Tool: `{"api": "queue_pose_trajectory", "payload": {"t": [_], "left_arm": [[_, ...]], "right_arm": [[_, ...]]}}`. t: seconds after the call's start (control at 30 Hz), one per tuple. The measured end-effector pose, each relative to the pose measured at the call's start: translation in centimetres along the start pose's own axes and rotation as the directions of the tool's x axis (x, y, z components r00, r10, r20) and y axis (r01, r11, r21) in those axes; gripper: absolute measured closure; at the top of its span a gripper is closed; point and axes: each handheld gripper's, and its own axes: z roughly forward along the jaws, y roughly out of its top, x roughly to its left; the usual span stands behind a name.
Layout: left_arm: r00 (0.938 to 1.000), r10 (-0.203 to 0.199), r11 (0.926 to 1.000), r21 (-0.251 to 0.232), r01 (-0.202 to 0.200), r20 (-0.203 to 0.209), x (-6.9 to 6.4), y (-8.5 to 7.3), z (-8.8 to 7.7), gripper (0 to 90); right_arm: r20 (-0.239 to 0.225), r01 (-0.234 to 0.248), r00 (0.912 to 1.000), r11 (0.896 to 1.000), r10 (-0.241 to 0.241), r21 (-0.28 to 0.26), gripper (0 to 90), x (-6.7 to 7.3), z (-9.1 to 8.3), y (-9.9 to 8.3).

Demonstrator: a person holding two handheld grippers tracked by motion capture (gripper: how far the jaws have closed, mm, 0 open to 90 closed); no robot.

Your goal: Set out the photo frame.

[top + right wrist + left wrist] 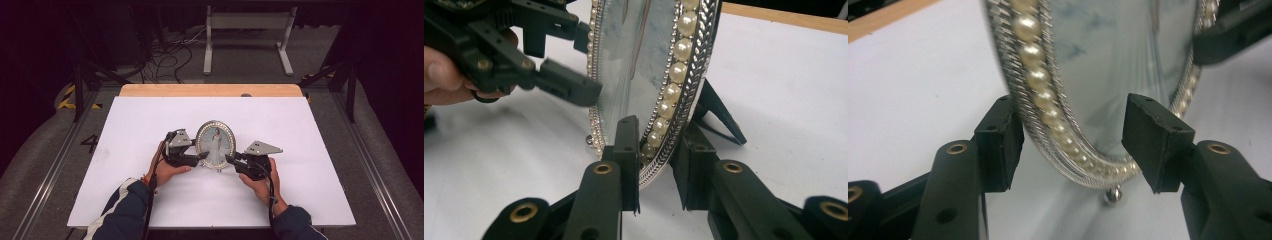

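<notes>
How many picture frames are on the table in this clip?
1. An oval pearl-rimmed picture frame stands upright near the middle of the white table, between the left claw at its lower left edge and the right claw at its lower right edge.

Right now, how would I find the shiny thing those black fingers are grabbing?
Look at the big white table, near its middle. An oval picture frame stands upright between the left gripper and right gripper. It has a silver rim of pearls.

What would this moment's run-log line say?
object: oval pearl-rimmed picture frame, upright on white table | right gripper: shut on rim | left gripper: open astride opposite rim
</notes>
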Motion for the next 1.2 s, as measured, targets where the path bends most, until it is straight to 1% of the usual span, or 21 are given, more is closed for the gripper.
{"api": "queue_pose_trajectory", "payload": {"t": [0.03, 0.1, 0.13, 0.2, 0.23, 0.33, 0.4, 0.5, 0.53, 0.6, 0.73, 0.87, 0.9, 1.0, 1.13, 1.2], "left_arm": [[1.0000, 0.000, 1.0000, 0.000, 0.000, 0.000, 0.00, 0.00, 0.00, 42.4], [0.9997, 0.023, 0.9997, 0.009, -0.023, 0.000, -0.07, 0.05, -0.02, 45.7], [0.9997, 0.022, 0.9997, 0.001, -0.022, 0.008, -0.01, 0.06, 0.01, 46.9], [0.9999, 0.015, 0.9999, -0.007, -0.015, 0.003, 0.06, 0.09, 0.00, 47.6], [0.9998, 0.021, 0.9997, -0.008, -0.021, -0.004, 0.07, 0.10, -0.13, 51.8], [0.9998, 0.020, 0.9998, -0.009, -0.020, -0.006, 0.11, 0.08, -0.24, 55.2], [0.9999, 0.016, 0.9998, -0.010, -0.016, 0.000, 0.20, 0.02, -0.26, 55.7], [0.9996, 0.028, 0.9996, -0.006, -0.028, 0.003, 0.20, 0.06, -0.32, 56.9], [0.9997, 0.023, 0.9997, -0.007, -0.023, 0.006, 0.21, 0.03, -0.38, 57.6], [0.9999, 0.016, 0.9999, -0.002, -0.016, 0.002, 0.17, -0.02, -0.46, 58.3], [0.9999, 0.017, 0.9999, 0.000, -0.017, -0.001, -0.02, 0.02, -0.53, 59.1], [0.9994, 0.034, 0.9994, 0.004, -0.034, -0.007, -0.31, 0.17, -0.49, 59.5], [0.9993, 0.035, 0.9993, 0.011, -0.035, -0.010, -0.40, 0.16, -0.56, 59.7], [0.9996, 0.025, 0.9996, 0.016, -0.025, -0.008, -0.41, 0.04, -0.69, 60.5], [0.9986, 0.050, 0.9983, 0.030, -0.050, -0.018, -0.65, -0.04, -0.90, 61.3], [0.9986, 0.050, 0.9983, 0.031, -0.050, -0.016, -0.73, -0.01, -0.93, 61.7]], "right_arm": [[0.000, 0.000, 1.0000, 1.000, 0.000, 0.000, 74.5, 0.00, 0.00, 0.00], [0.001, -0.006, 1.0000, 1.000, 0.006, -0.006, 72.8, -0.14, -0.20, -0.10], [0.004, -0.005, 1.0000, 1.000, 0.005, -0.007, 72.0, -0.09, -0.27, -0.09], [0.013, 0.001, 0.9999, 1.000, -0.001, -0.010, 70.7, -0.02, -0.34, -0.07], [0.024, -0.006, 0.9997, 1.000, 0.007, -0.022, 70.1, 0.01, -0.42, -0.01], [0.022, -0.011, 0.9997, 0.999, 0.012, -0.034, 70.8, -0.05, -0.48, 0.05], [0.025, -0.016, 0.9995, 0.999, 0.017, -0.041, 72.2, -0.13, -0.50, 0.06], [0.025, -0.021, 0.9995, 0.999, 0.022, -0.041, 72.2, -0.14, -0.49, 0.03], [0.027, -0.022, 0.9994, 0.999, 0.023, -0.040, 72.2, -0.14, -0.49, 0.03], [0.023, -0.025, 0.9994, 0.999, 0.026, -0.037, 72.2, -0.23, -0.46, 0.08], [0.028, -0.023, 0.9993, 0.999, 0.024, -0.033, 71.6, -0.23, -0.34, 0.16], [0.037, -0.028, 0.9989, 0.999, 0.029, -0.029, 71.1, -0.40, -0.45, 0.04], [0.045, -0.026, 0.9986, 0.999, 0.028, -0.031, 71.0, -0.31, -0.48, 0.01], [0.049, -0.023, 0.9985, 0.999, 0.024, -0.034, 71.0, -0.25, -0.41, 0.05], [0.058, -0.015, 0.9982, 0.999, 0.017, -0.037, 70.8, -0.15, -0.30, 0.08], [0.056, -0.016, 0.9983, 0.999, 0.018, -0.037, 70.7, -0.23, -0.32, 0.07]]}}
